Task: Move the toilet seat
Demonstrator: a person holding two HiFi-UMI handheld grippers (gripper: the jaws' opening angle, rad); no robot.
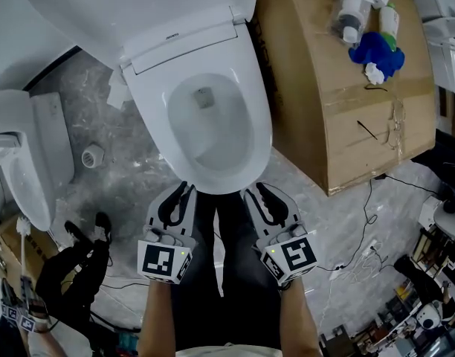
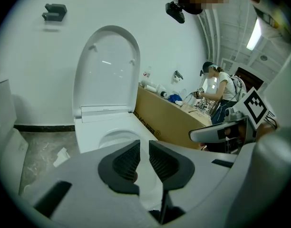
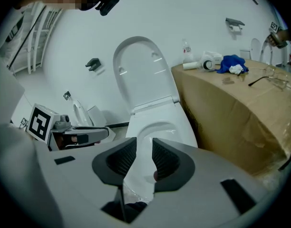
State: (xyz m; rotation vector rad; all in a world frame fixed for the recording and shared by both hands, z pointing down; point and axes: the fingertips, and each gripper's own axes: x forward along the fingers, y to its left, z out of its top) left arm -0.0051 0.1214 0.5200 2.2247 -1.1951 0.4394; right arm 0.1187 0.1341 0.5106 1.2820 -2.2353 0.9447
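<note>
- Grey marbled floor (image 1: 131, 177); a white ceramic toilet stands beside a brown cardboard box (image 1: 317, 65).
- The white oval toilet seat (image 1: 259, 136) lies flat on the bowl, and its white lid (image 2: 106, 70) stands upright.
- My left gripper (image 1: 184, 192) and right gripper (image 1: 251, 193) hover at the seat's front edge, jaws slightly parted, empty.

A grey marbled floor (image 1: 131, 177) is seen. A toilet (image 1: 149, 103) is stood on it against the wall, with a cardboard box (image 1: 324, 103) set just beside it and a second toilet (image 1: 34, 147) at the other side. A round white fitting (image 1: 92, 155), crumpled paper (image 1: 117, 94) and cables (image 1: 361, 222) are laid on the floor.
</note>
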